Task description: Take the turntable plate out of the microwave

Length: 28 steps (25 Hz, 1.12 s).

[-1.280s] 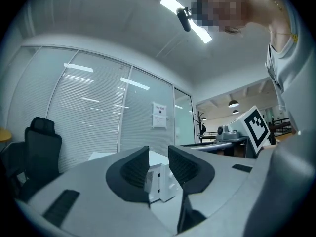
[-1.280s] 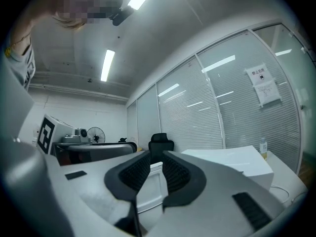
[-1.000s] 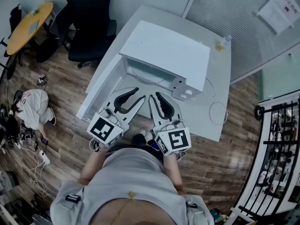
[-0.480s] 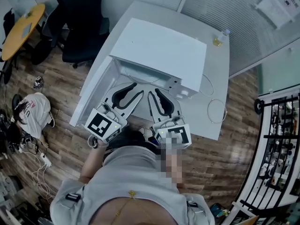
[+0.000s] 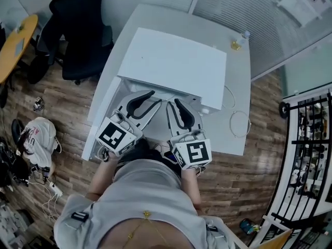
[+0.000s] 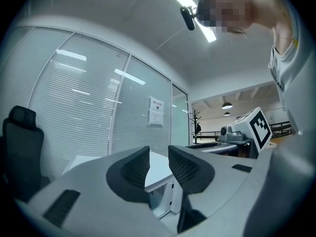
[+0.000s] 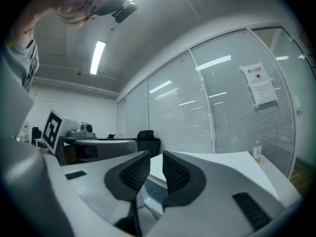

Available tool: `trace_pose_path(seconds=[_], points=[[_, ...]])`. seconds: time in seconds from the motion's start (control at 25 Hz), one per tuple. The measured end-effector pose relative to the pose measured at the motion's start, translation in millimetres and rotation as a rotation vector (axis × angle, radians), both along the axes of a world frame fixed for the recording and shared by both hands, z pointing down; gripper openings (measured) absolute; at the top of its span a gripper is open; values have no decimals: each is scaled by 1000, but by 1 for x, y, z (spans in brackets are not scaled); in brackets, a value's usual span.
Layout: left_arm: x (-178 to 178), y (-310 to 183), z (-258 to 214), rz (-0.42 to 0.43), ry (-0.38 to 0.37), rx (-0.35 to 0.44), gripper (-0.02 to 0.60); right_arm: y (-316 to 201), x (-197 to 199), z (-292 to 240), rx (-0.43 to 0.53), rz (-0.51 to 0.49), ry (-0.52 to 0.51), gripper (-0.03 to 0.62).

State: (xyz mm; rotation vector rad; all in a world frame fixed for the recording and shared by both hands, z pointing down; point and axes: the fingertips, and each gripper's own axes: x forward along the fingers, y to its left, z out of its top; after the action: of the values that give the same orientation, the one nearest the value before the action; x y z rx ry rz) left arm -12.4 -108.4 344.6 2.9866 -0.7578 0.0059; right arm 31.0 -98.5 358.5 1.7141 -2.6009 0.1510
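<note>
Currently, a white microwave point(image 5: 171, 66) is seen on the white table point(image 5: 236, 123), close to its left edge, with its door point(image 5: 102, 119) swung open past that edge. Both grippers are held level at the mouth of the cavity, side by side above the table's near edge. The left gripper point(image 5: 154, 98) and the right gripper point(image 5: 174, 104) each show a narrow gap between the pads, with nothing gripped. The turntable plate cannot be made out; the cavity is hidden beneath the microwave's top.

An office: black swivel chair point(image 5: 78, 27), glass partitions with blinds point(image 5: 228, 4).
</note>
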Motion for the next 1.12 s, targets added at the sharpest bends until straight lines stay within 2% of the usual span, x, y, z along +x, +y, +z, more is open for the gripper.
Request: trace_pose_path(seconds=[0.52, 0.68, 1.12], points=[[2, -32, 48, 94, -30, -89, 126, -37, -1, 49, -105, 112, 18, 84], [1, -36, 70, 115, -18, -174, 126, -40, -1, 72, -163, 116, 11, 84], [9, -43, 149, 59, -147, -322, 126, -53, 14, 143, -329, 68, 61, 84]])
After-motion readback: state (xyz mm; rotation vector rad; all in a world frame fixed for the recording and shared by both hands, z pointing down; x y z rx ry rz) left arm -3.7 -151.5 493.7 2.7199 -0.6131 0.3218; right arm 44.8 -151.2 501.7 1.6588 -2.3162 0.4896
